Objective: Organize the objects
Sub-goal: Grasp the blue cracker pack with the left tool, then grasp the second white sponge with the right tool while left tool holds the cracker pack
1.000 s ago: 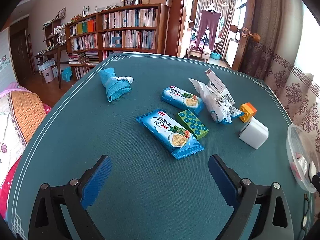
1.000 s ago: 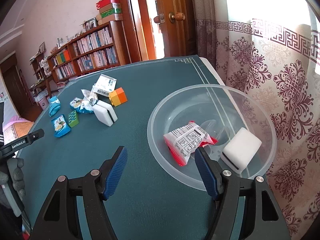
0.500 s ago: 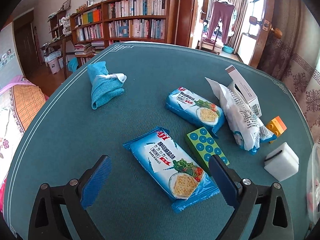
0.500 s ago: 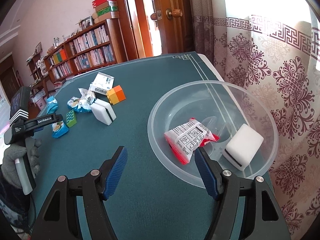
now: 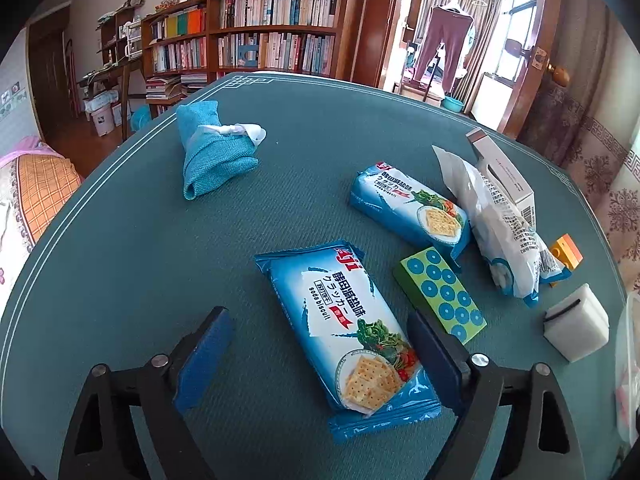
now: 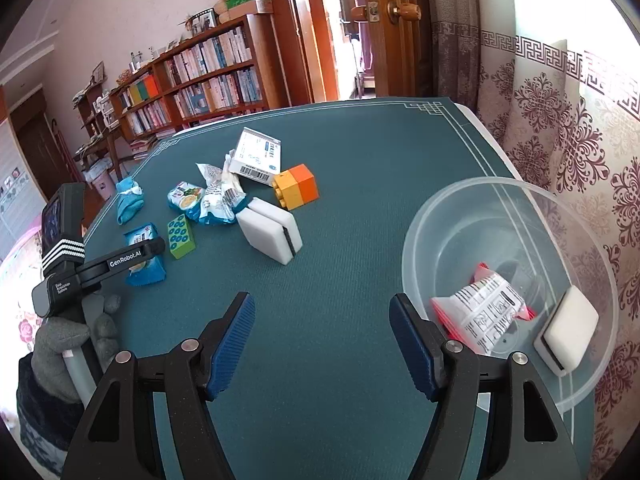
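My left gripper is open, its jaws on either side of the near end of a blue soda biscuit pack lying on the green table. A second biscuit pack, a green dotted block, a white-blue bag, a white box, an orange-yellow block, a white sponge and a blue cloth lie around. My right gripper is open and empty above the table, left of a clear bowl holding a red-white packet and a white sponge.
The left gripper with its gloved hand shows in the right wrist view. The table edge curves at left. A bookshelf, a door and curtains surround the table.
My left gripper has moved forward and down until the near biscuit pack lies between its jaws. My right gripper has shifted left, away from the bowl. Both stay open.
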`<state>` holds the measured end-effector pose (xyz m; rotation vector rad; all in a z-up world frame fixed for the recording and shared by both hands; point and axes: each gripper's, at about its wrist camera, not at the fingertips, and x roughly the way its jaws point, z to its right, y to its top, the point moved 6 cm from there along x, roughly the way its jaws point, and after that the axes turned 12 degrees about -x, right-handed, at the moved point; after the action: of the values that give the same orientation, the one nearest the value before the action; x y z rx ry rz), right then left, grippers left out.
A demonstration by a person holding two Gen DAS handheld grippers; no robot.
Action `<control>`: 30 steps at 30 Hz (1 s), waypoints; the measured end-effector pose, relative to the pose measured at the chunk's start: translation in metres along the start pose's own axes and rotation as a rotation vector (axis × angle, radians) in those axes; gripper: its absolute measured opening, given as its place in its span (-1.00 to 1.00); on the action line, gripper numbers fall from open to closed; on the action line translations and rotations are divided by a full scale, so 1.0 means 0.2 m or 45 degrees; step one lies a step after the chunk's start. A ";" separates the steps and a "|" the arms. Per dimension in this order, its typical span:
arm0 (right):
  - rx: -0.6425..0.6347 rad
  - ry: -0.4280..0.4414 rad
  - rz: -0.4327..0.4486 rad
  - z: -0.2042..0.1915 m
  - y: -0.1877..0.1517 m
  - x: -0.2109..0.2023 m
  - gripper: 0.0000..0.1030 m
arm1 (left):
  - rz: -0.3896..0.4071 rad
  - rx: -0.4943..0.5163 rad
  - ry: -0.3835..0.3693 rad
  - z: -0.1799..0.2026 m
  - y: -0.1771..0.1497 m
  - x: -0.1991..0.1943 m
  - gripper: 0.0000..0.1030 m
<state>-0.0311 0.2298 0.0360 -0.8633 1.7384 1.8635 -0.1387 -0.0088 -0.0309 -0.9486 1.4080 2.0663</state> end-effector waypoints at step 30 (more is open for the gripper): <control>0.106 0.015 -0.142 -0.16 0.26 0.59 0.38 | 0.105 0.013 -0.076 0.02 0.02 -0.08 -0.16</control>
<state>-0.1459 0.1825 -0.0110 -0.9209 1.7248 1.7056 -0.1320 -0.0071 -0.0155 -0.8308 1.4481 2.1269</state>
